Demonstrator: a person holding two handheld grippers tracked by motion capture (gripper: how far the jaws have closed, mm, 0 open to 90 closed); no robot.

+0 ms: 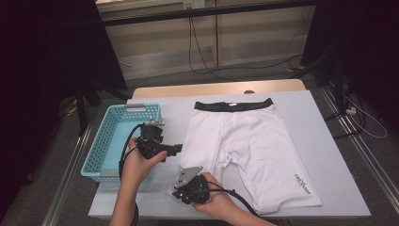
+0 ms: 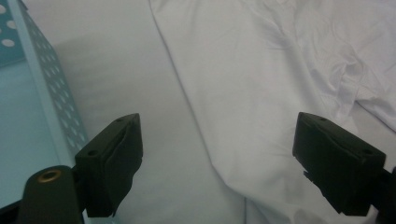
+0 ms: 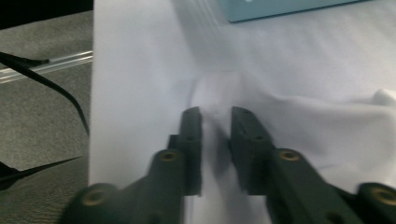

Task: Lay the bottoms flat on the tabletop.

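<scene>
At lower centre the right gripper (image 1: pixel 181 189) pinches the hem of the white shorts (image 1: pixel 249 146), starting a fold; the spread left gripper (image 1: pixel 175 149) should grasp next.

Soft overhead light brightens the worktop (image 1: pixel 324 155) while the room's edges fall dark; the right gripper view is blurred, its near parts unfocused.
</scene>
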